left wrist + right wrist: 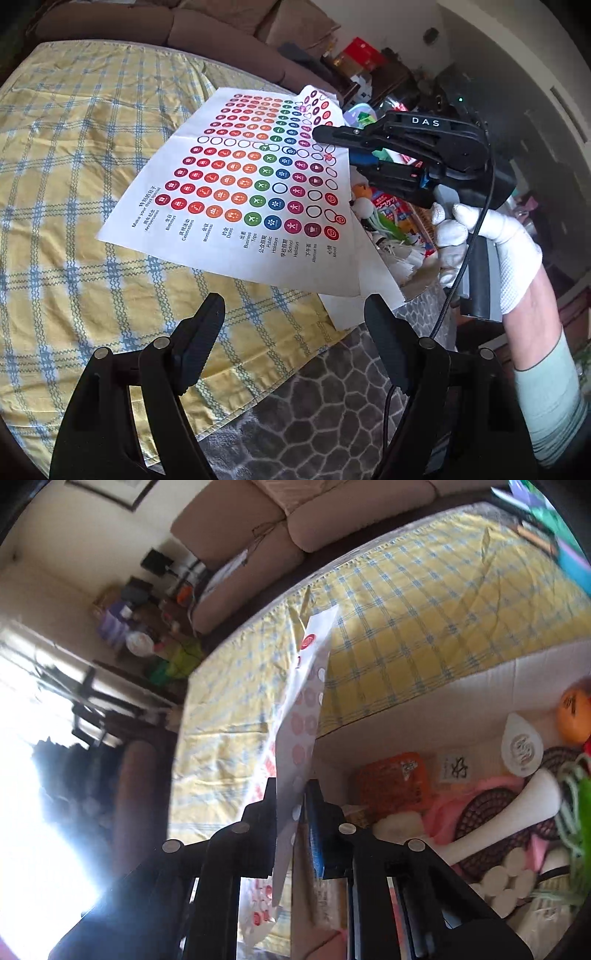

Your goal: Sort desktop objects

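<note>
A white sticker sheet [255, 181] printed with rows of coloured round stickers hangs in the air above the yellow checked tablecloth [74, 184]. My right gripper [325, 138], held by a white-gloved hand [491, 243], is shut on the sheet's far right edge. In the right wrist view the sheet [303, 716] runs edge-on between the two fingers of the right gripper [291, 794]. My left gripper [295, 306] stands open low in front of the sheet, with nothing between its fingers.
A white box [461, 686] beside the table holds an orange ball [574, 712], an orange packet [391, 782], white rolls and other clutter. A brown sofa [207, 26] lies behind the table. Patterned grey flooring [314, 406] shows under the table's edge.
</note>
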`<state>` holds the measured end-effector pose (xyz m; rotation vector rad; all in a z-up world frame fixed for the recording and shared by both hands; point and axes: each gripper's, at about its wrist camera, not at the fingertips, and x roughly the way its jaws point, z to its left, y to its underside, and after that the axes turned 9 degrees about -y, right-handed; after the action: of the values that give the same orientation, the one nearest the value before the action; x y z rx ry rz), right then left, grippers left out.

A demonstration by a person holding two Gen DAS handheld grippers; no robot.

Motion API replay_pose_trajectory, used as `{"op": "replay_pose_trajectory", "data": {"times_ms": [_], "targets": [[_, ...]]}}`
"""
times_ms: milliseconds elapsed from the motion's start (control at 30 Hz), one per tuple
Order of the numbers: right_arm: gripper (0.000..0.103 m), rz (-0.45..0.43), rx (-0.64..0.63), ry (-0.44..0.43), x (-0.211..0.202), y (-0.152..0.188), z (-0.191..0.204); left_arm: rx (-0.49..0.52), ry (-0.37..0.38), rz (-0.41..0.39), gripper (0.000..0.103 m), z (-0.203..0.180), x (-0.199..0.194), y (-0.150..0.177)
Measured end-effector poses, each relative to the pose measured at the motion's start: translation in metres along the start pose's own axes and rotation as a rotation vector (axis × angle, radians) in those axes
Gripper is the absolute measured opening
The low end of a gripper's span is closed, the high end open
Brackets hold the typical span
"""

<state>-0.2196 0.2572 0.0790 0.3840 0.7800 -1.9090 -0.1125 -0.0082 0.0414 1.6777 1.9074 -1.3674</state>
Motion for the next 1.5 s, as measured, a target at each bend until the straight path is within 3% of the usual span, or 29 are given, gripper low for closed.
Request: {"op": "replay_pose_trajectory", "data": {"times_ms": [200, 400, 633, 800, 933, 1033, 1233, 1333, 1500], "targets": [[0.015, -0.039, 0.076, -0.147, -0.012, 0.009, -0.022, -0.042, 0.022, 0.016, 0.078, 0.008, 0.009, 0.001], [0.015, -0.058, -0.047, -0.172, -0.028, 0.023, -0.009, -0.107, 0.074, 0.020, 0.078, 0.021, 0.020, 0.000], [0.015, -0.040, -0.516, 0.079, -0.034, 0.051, 0.054, -0.153, 0.139, -0.003, 0.078, 0.028, 0.026, -0.003], [0.015, 0.000, -0.864, 0.340, -0.023, 0.084, 0.093, -0.212, 0.213, -0.037, 0.078, 0.038, 0.024, -0.007], [0.015, 0.026, -1.023, 0.437, -0.017, 0.106, 0.105, -0.226, 0.262, -0.064, 0.079, 0.040, 0.021, -0.011], [0.015, 0.004, -1.020, 0.416, -0.026, 0.113, 0.109, -0.219, 0.302, -0.088, 0.080, 0.036, 0.017, -0.018], [0.015, -0.081, -0.867, 0.351, -0.064, 0.114, 0.100, -0.136, 0.421, -0.112, 0.081, 0.012, 0.015, -0.051], [0.015, -0.105, -0.809, 0.381, -0.090, 0.121, 0.079, -0.038, 0.373, -0.101, 0.081, -0.011, 0.027, -0.081], [0.015, -0.139, -0.714, 0.427, -0.126, 0.124, 0.041, 0.037, 0.316, -0.005, 0.081, -0.055, 0.068, -0.119]]}}
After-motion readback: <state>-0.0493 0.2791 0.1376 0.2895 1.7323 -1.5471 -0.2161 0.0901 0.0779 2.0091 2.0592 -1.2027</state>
